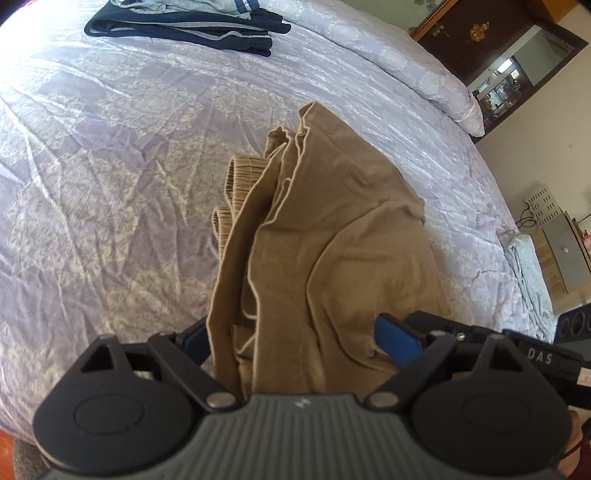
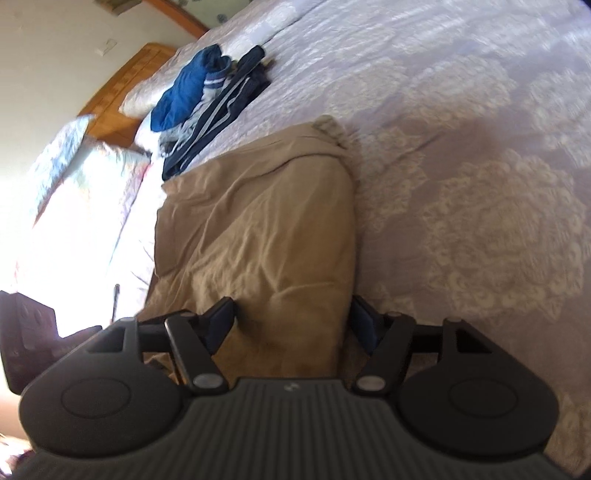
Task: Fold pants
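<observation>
Tan pants lie bunched in folds on a lilac patterned bedspread. My left gripper is open, its blue-padded fingers standing either side of the near end of the cloth, which fills the gap between them. In the right wrist view the same pants lie as a wide folded block. My right gripper is open too, with its fingers straddling the near edge of the pants; the right finger sits at the cloth's right edge.
A pile of dark navy striped and blue clothes lies further up the bed and also shows in the right wrist view. Pillows and a wooden headboard are beyond. The bed edge and a dark cabinet are at right.
</observation>
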A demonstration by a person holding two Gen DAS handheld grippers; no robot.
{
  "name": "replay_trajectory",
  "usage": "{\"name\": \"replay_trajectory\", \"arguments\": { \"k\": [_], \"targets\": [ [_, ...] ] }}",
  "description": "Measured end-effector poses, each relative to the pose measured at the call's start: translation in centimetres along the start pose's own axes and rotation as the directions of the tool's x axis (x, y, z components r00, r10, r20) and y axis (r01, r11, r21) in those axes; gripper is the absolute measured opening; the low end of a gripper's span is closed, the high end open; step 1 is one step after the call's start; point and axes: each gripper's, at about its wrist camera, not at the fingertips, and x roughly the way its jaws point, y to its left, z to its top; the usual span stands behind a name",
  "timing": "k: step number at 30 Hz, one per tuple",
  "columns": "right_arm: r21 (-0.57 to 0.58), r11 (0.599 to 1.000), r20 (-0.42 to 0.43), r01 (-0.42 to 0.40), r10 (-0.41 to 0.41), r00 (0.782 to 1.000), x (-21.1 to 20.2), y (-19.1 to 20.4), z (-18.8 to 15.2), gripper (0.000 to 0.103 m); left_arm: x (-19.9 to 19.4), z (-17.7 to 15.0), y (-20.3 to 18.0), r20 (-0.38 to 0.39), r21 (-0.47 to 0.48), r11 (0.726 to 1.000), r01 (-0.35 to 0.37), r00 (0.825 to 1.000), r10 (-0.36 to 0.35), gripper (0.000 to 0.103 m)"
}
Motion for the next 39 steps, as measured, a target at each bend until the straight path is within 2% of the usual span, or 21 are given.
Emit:
{"name": "replay_trajectory", "arguments": {
  "k": [1, 3, 7, 10, 12, 14, 18, 23, 27, 31, 35, 37, 39],
  "targets": [
    [-0.041, 0.999, 0.002, 0.022, -0.022, 1.0, 0.2, 0.6, -0.1, 0.061, 0.0, -0.1, -0.1, 0.004, 0.006, 1.0, -0.012, 1.0, 0.012, 0.084],
    [-0.123, 0.99, 0.013, 0.064, -0.063, 0.998, 0.4, 1.5, -0.3, 0.055, 0.0, -0.2, -0.4, 0.014, 0.023, 0.999, -0.044, 0.999, 0.044, 0.075],
    [-0.213, 0.972, 0.055, 0.096, -0.086, 0.995, -0.1, 2.3, -0.7, 0.039, -0.2, -0.3, -0.6, 0.034, 0.034, 0.996, -0.082, 0.996, 0.081, 0.063],
    [-0.291, 0.948, 0.11, 0.131, -0.103, 0.989, -0.8, 3.2, -1.2, 0.032, -0.9, -0.1, -0.6, 0.044, 0.016, 0.997, -0.074, 0.996, 0.074, 0.054],
    [-0.338, 0.926, 0.154, 0.165, -0.118, 0.981, -1.4, 3.7, -1.5, 0.03, -1.4, 0.0, -0.9, 0.053, 0.018, 0.999, -0.043, 0.998, 0.042, 0.045],
    [-0.372, 0.905, 0.203, 0.207, -0.138, 0.969, -2.3, 3.9, -1.7, 0.028, -1.6, -0.1, -1.4, 0.052, 0.02, 1.0, -0.005, 0.999, 0.003, 0.044],
    [-0.379, 0.894, 0.239, 0.238, -0.154, 0.959, -3.9, 3.2, -1.5, 0.028, -0.9, -0.6, -2.7, 0.031, 0.044, 0.999, 0.025, 0.999, -0.026, 0.044],
    [-0.339, 0.91, 0.208, 0.24, -0.176, 0.962, -4.3, 1.4, -1.8, 0.028, 0.1, -1.5, -3.6, 0.011, 0.076, 0.997, 0.018, 1.0, -0.019, 0.046],
    [-0.326, 0.913, 0.182, 0.244, -0.193, 0.964, -3.4, 1.1, -2.1, 0.031, -0.3, -0.8, -2.1, 0.008, 0.022, 0.999, 0.049, 0.999, -0.05, 0.049],
    [-0.28, 0.934, 0.161, 0.222, -0.183, 0.97, -3.5, 0.5, -2.0, 0.039, -1.3, 0.7, -0.4, 0.037, -0.035, 0.998, 0.044, 0.998, -0.042, 0.058],
    [-0.145, 0.979, 0.148, 0.147, -0.125, 0.981, -4.1, -1.4, -1.4, 0.06, -0.2, 1.3, -0.4, -0.02, -0.031, 0.996, 0.084, 0.996, -0.084, 0.065],
    [-0.062, 0.991, 0.154, 0.121, -0.11, 0.982, -4.6, -2.5, -1.1, 0.063, 1.0, 1.0, -1.0, -0.053, -0.018, 0.997, 0.074, 0.996, -0.075, 0.068],
    [0.004, 0.996, 0.149, 0.093, -0.093, 0.984, -5.0, -3.5, -0.8, 0.064, 1.7, 0.5, -1.5, -0.055, -0.002, 0.998, 0.071, 0.996, -0.071, 0.076]
  ]
}}
